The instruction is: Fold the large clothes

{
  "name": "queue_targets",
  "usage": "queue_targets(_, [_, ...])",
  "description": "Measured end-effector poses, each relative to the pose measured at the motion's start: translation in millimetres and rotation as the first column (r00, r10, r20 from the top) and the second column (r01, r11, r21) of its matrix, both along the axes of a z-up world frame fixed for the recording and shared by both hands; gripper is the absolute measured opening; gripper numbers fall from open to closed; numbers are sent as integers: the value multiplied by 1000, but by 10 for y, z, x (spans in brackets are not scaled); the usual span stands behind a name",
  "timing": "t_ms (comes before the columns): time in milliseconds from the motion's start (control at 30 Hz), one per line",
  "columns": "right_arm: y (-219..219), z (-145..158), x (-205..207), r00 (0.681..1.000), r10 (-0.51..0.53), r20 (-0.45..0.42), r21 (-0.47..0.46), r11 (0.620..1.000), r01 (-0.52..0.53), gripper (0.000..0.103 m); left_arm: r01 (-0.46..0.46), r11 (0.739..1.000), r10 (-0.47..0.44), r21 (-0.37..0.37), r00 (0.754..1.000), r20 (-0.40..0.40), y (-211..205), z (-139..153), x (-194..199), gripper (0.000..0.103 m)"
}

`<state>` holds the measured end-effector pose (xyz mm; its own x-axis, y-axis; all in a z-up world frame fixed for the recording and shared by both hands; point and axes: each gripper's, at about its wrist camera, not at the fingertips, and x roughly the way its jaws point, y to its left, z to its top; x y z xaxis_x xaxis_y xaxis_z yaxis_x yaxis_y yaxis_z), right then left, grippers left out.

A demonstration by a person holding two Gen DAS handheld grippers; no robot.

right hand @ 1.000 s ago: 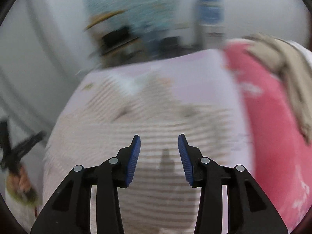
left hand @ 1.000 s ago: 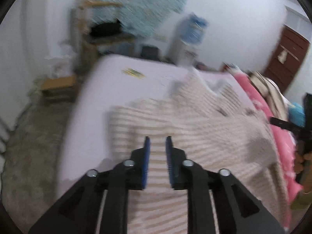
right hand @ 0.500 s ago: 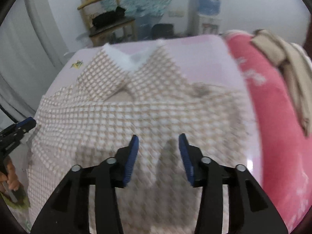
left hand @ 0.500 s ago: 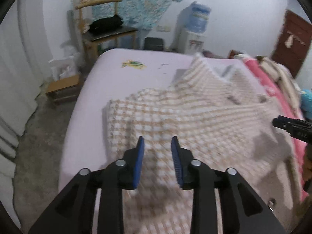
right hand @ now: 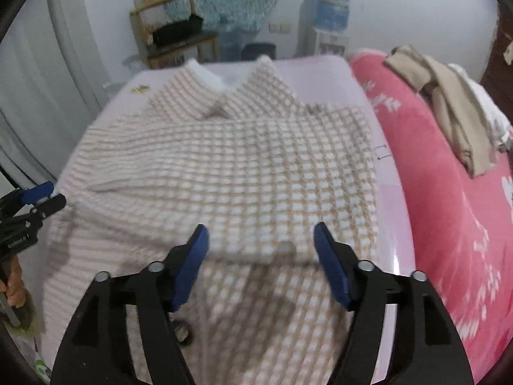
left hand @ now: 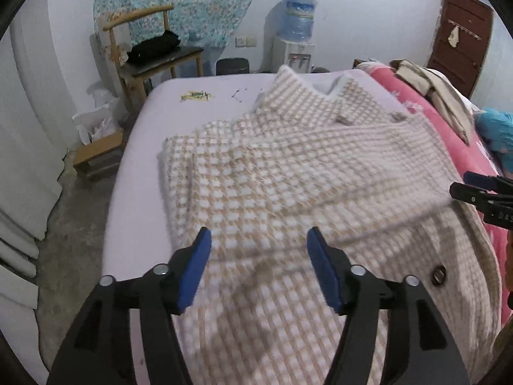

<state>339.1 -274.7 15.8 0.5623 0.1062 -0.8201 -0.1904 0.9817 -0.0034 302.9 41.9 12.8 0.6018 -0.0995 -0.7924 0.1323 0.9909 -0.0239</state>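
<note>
A large beige-and-white checked coat [left hand: 288,186] [right hand: 243,166] lies spread on the pale lilac bed [left hand: 179,102], collar at the far end and both sleeves folded across its front. My left gripper [left hand: 258,240] hovers above the coat's near left part, its jaws opening with nothing between the blue pads. My right gripper [right hand: 260,235] hovers above the near right part, over the folded sleeve's edge, its jaws also opening and holding nothing. Each gripper shows at the edge of the other's view: the right gripper [left hand: 481,189], the left gripper [right hand: 35,197]. A dark button [left hand: 439,272] sits near the coat's front edge.
A pink blanket [right hand: 449,192] covers the bed's right side, with beige clothes [right hand: 449,102] heaped on it. Beyond the bed stand a wooden chair [left hand: 150,51] with a black bag, a water dispenser [left hand: 298,32] and a brown door [left hand: 461,35]. A low wooden stool [left hand: 96,154] stands on the floor at left.
Both grippers' jaws have spread much wider. Both have shifted over the coat, and the sleeves now lie folded across its front.
</note>
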Motion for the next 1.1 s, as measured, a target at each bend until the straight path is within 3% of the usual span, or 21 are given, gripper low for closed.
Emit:
queue_targets(200, [54,14,-709,1000,2,-21,38,999,-1,80,23,1000,-23,0,998,-50,-92,48,-625,79])
queue_targets(567, [-27,-252,-1738,988,-112,-106,-13,994,111,90,29,995,-17,92,991,-132,-290,-274,-1457,88])
queue_targets(800, [-35,-546,-1866,983,-123,-139,-81,990,113,93,-3,986,32,169,985,-171,-346,-594,-1595,88])
queue_targets(900, [-65,-606,-1906,984,-123,-130,-86,990,113,95,-26,984,55,175,985,-166,-332,-627,-1618,94])
queue_targets(1100, [-155,-715,-1955,981,-128,-145,-85,990,116,95,-86,992,105,98,972,-209,-195,-704,-1639,98])
